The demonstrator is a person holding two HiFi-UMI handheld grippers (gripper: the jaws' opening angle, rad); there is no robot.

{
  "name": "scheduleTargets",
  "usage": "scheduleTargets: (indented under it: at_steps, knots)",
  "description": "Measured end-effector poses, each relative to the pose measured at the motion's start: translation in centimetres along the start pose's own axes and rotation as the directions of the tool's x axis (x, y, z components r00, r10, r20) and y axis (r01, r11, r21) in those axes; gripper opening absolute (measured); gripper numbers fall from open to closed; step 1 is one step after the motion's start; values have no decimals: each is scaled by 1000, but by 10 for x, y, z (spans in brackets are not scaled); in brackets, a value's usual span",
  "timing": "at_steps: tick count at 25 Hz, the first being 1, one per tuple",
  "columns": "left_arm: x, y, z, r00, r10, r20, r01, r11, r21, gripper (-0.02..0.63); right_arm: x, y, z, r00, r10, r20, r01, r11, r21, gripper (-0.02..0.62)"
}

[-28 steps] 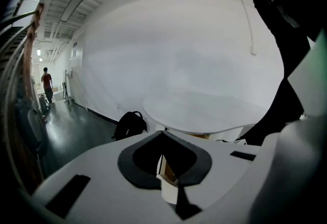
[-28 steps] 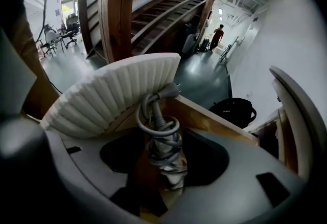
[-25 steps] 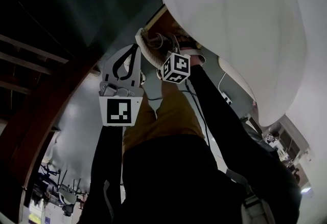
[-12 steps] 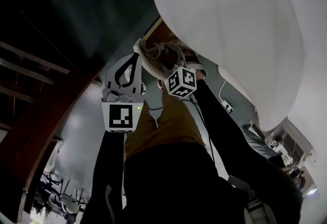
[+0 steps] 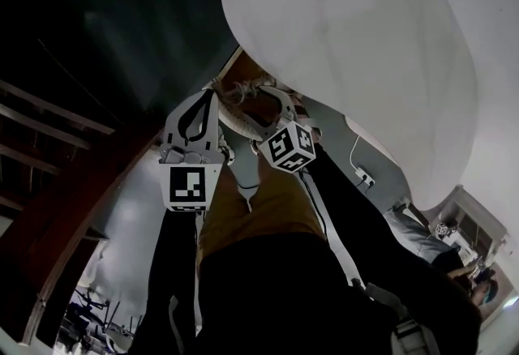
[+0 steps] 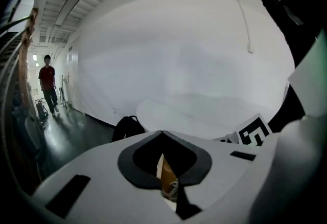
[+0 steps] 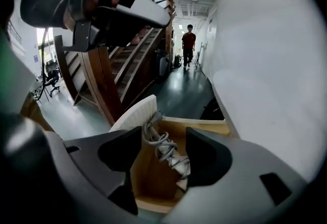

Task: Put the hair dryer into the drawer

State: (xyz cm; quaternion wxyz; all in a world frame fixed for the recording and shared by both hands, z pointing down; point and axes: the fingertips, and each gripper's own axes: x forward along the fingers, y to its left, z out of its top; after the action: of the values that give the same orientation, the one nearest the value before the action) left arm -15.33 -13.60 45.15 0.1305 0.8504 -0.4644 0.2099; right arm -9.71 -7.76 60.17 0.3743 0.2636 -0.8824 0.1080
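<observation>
The hair dryer lies inside the open wooden drawer, white, with its grey cord looped round it. In the right gripper view it shows in the gap between the jaws, but lower down and clear of both pads.

The right gripper hangs over the drawer, tilted downward. Its jaws are spread wide, have just been opening, and grip nothing.

The left gripper is just beside it, jaws pressed together at the tips and pinching nothing. A strip of the drawer's wood shows through the hollow behind them.

In the head view both grippers sit close together at the drawer, with the right one's marker cube turned toward the camera.

A large white rounded surface rises beside the drawer. A black backpack sits on the dark floor, a wooden staircase stands to one side, and a person in a red shirt walks in the corridor.
</observation>
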Motion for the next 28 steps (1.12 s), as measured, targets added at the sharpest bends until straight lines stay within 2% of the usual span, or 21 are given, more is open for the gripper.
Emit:
scheduleTargets:
  at_steps: [2, 5, 12, 18, 20, 21, 22, 23, 26, 28]
  knots:
    - [3, -3, 4, 1000, -10, 1, 10, 1000, 27, 14, -8, -7, 5, 1000, -14, 26, 13, 999, 40, 285]
    - [6, -7, 10, 1000, -9, 8, 9, 1000, 28, 14, -20, -14, 11, 998, -25, 59, 20, 996, 82, 275]
    - [9, -25, 28, 999, -19, 31, 17, 998, 67, 14, -50, -19, 22, 991, -34, 130, 18, 993, 119, 268]
    - [7, -36, 39, 999, -31, 41, 28, 997, 71, 14, -78, -35, 33, 981, -82, 178, 55, 987, 150, 255]
    - [6, -38, 44, 998, -46, 48, 42, 996, 84, 14, -88, -39, 42, 973, -109, 204, 76, 984, 164, 226]
    - [5, -39, 48, 997, -56, 53, 51, 994, 93, 15, -95, -43, 46, 967, -128, 218, 91, 981, 171, 162]
    - [5, -41, 52, 996, -67, 59, 61, 993, 101, 14, -102, -47, 51, 961, -146, 234, 104, 977, 185, 56]
    - [6, -43, 56, 995, -79, 64, 72, 991, 109, 14, -111, -51, 56, 955, -160, 250, 109, 972, 207, 35]
    - [9, -50, 64, 990, -114, 77, 104, 986, 130, 15, -129, -61, 65, 936, -199, 289, 110, 949, 296, 26]
    - [16, -57, 62, 985, -147, 86, 134, 981, 141, 15, -135, -68, 62, 924, -250, 289, 148, 931, 333, 26]
